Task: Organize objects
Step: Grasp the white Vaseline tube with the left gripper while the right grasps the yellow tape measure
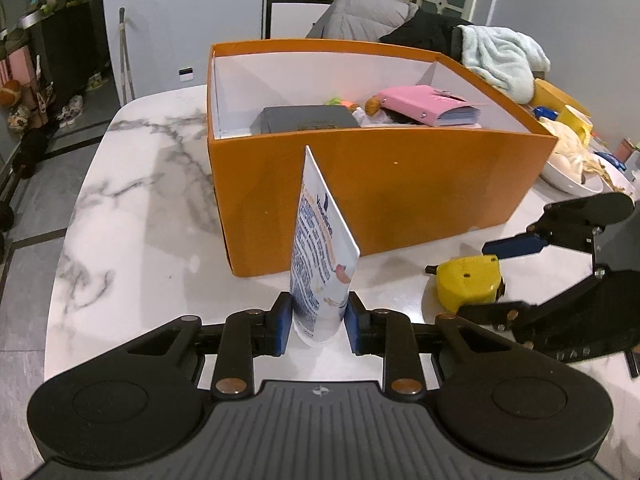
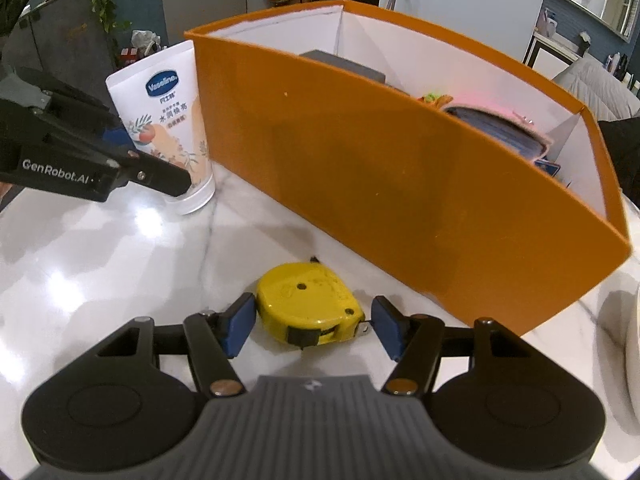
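A white Vaseline tube (image 1: pixel 320 256) stands cap-down on the marble table (image 1: pixel 132 208) in front of the orange box (image 1: pixel 380 192). My left gripper (image 1: pixel 318 326) is shut on the tube's lower end. The tube also shows in the right wrist view (image 2: pixel 172 120), with the left gripper's fingers (image 2: pixel 120 136) around it. A yellow tape measure (image 2: pixel 310 304) lies on the table between the open pads of my right gripper (image 2: pixel 312 326), pads on both sides, not pressing it. It also shows in the left wrist view (image 1: pixel 468 280).
The orange box (image 2: pixel 400 160) holds a grey case (image 1: pixel 304 120), a pink wallet (image 1: pixel 424 106) and small items. A white plate (image 1: pixel 572 176) with cloth, a yellow cup (image 1: pixel 576 120) and a light blue towel (image 1: pixel 500 60) lie at the right.
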### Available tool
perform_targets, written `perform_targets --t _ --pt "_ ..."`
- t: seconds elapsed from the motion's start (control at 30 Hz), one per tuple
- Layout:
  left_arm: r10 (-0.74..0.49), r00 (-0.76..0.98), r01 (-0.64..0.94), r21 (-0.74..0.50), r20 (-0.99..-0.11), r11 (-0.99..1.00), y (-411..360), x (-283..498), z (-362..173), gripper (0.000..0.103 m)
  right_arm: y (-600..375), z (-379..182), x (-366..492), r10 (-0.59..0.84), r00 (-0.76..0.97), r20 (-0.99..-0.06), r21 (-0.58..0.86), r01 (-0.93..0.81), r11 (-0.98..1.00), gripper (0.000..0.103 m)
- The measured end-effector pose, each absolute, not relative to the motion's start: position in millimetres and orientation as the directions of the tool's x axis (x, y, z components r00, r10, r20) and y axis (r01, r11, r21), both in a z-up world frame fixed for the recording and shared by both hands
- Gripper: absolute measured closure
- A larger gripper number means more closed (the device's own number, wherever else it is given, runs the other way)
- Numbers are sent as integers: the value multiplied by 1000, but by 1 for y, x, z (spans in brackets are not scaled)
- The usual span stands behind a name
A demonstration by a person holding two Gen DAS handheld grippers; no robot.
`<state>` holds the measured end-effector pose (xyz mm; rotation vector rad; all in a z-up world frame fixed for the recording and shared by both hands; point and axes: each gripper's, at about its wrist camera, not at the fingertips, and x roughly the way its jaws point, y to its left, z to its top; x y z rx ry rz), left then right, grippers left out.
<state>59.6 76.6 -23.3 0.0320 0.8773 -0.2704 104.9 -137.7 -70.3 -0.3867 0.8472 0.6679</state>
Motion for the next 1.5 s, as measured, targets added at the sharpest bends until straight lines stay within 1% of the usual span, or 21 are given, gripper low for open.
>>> perform_targets --t 0.37,0.47,0.5,0.53,0.57,0.6,0.67,0.77,0.83,0.97,1.03,1.1,1.3,1.43,1.5 --pt "-243 610 285 -77 -755 955 80 39 -11 71 -153 -53 95 397 490 -776 -58 -682 729 39" --pt "-249 613 289 -80 -749 954 81 35 -7 71 -153 -45 91 408 499 -765 -65 -690 721 41" --pt "-250 616 291 -79 -747 954 81 34 -5 71 -153 -41 91 409 503 -761 -69 -691 720 73" --pt "-251 618 293 -78 -745 953 81 34 -4 71 -154 -37 91 417 494 -763 -57 -694 718 88" --pt "-252 619 294 -77 -744 953 80 33 -3 71 -155 -33 92 423 493 -760 -44 -689 724 98" --pt "-252 620 295 -77 -743 952 80 32 -2 71 -155 -31 93 411 496 -765 -49 -682 730 103" --pt "-251 617 297 -76 -746 952 80 31 -3 71 -156 -28 95 383 512 -769 -74 -666 742 102" --pt "-250 610 302 -71 -752 951 77 30 -4 71 -161 -31 98 379 519 -766 -49 -635 771 87" --pt "-254 607 309 -70 -753 948 74 29 -4 71 -161 -37 99 388 507 -770 -23 -630 777 54" --pt "-259 603 322 -67 -754 944 70 30 -5 71 -150 -43 91 424 469 -775 6 -665 747 48" --pt "-257 602 319 -68 -756 945 69 32 -6 71 -139 -49 85 422 478 -771 -20 -680 733 35" --pt "-256 601 315 -70 -757 947 70 33 -7 71 -127 -57 83 409 476 -779 -33 -681 731 33" --pt "-262 595 311 -83 -760 947 76 31 -9 71 -105 -74 84 379 464 -801 -66 -697 714 34" --pt "-268 585 308 -96 -765 946 81 29 -13 71 -108 -82 91 383 417 -824 -16 -693 720 44" --pt "-271 582 307 -101 -767 946 82 30 -14 71 -112 -83 93 393 413 -821 3 -686 727 45"
